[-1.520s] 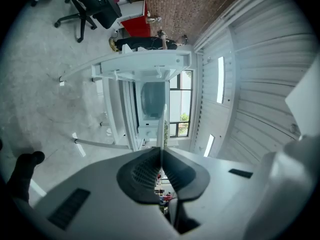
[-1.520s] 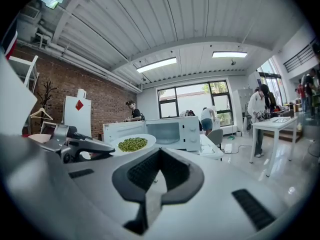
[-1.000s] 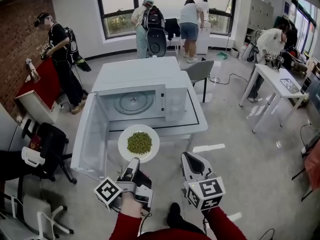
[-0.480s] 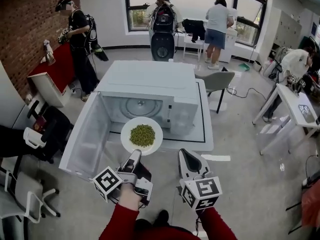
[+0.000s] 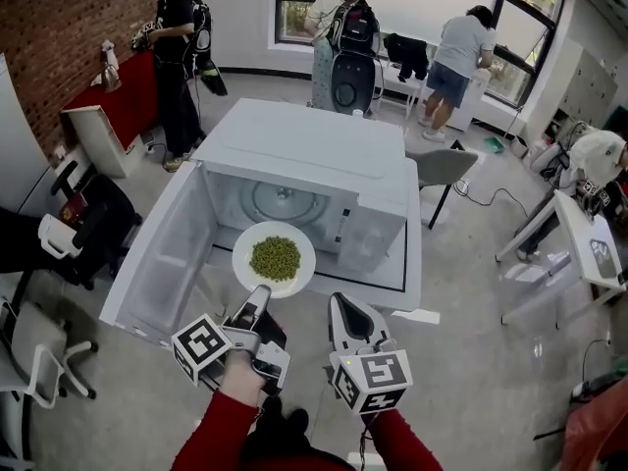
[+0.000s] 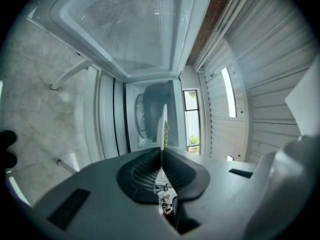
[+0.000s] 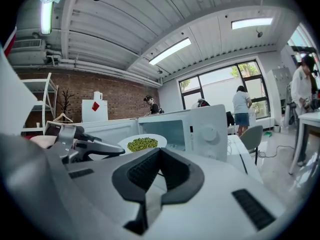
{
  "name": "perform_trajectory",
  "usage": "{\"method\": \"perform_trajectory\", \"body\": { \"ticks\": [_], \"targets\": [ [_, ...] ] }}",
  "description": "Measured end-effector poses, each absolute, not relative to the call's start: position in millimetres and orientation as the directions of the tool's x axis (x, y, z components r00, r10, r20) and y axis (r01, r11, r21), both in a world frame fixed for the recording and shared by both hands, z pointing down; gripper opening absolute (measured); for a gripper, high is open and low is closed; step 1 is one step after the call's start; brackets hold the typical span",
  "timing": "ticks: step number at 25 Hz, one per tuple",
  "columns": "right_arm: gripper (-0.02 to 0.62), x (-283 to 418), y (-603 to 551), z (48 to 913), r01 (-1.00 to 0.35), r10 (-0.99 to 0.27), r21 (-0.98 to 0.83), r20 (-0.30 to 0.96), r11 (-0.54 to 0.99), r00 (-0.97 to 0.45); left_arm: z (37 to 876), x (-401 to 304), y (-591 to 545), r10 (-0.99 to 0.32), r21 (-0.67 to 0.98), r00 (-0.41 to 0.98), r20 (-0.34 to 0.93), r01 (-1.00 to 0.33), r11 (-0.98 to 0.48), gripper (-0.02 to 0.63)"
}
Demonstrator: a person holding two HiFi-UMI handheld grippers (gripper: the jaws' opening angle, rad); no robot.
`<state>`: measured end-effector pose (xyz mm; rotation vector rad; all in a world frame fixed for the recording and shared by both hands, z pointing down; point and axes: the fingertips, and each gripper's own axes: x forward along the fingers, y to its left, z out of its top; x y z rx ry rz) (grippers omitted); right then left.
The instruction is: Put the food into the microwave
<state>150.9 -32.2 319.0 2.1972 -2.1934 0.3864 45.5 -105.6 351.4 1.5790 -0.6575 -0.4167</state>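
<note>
On the white tabletop (image 5: 414, 275) in the head view sits a white microwave (image 5: 314, 145). Its door (image 5: 162, 263) is swung wide to the left, out past the tabletop's front left corner, and the glass turntable (image 5: 283, 202) shows inside. A white plate (image 5: 300, 271) of green peas (image 5: 275, 257) is held level in the air just in front of the open mouth, over the front edge of the tabletop and not yet inside. The left tongs (image 5: 260, 294) are clenched on the plate's near rim. The right tongs (image 5: 339, 304) hang just to the right of the plate, apart from it.

Along the left gripper view, which is rolled on its side, the plate (image 6: 163, 126) shows edge-on as a thin white line. The left tongs (image 6: 161, 156) pinch it between their ribbed pads. The turntable (image 6: 141, 115) lies straight beyond and the door (image 6: 130, 24) fills the top.

Across the right gripper view, the right tongs (image 7: 160, 156) are pressed together with nothing between them. Past them to the left stand the plate (image 7: 127, 143) with its peas (image 7: 142, 144) and the left tongs (image 7: 119, 151) at its rim. The microwave (image 7: 220, 119) with its round dial (image 7: 207, 132) is behind.
</note>
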Motion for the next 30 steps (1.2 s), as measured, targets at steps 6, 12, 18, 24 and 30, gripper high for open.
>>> {"method": "perform_trajectory", "body": {
  "ticks": [6,12,18,24,30],
  "targets": [
    [0.014,149.2,-56.1,327.3,-0.990,-0.973,-0.143,0.225,0.008,-0.040,357.4,58.8,-123.4,-0.615,0.990,0.783,0.094,-0.138,-0.024,0.021],
    [0.014,146.9,-80.4,343.2,-0.990,-0.968,-0.140,0.246,0.018,-0.052,363.4,69.0,-142.1,-0.610,0.997,0.792,0.036,-0.067,-0.028,0.021],
    [0.014,147.7,-97.5,365.4,-0.990,-0.962,-0.138,0.269,-0.002,-0.035,377.6,80.9,-155.4,-0.609,1.000,0.793,-0.004,-0.012,-0.022,0.021],
    [0.014,147.2,-109.5,379.6,-0.994,-0.957,-0.110,0.289,-0.011,-0.022,390.0,87.6,-173.6,-0.601,1.000,0.799,-0.014,0.003,-0.019,0.021],
    [0.014,159.9,-122.6,374.0,-0.997,-0.951,-0.076,0.308,-0.008,-0.016,383.6,93.5,-198.4,-0.617,0.999,0.787,0.012,-0.034,-0.025,0.021]
  ]
}}
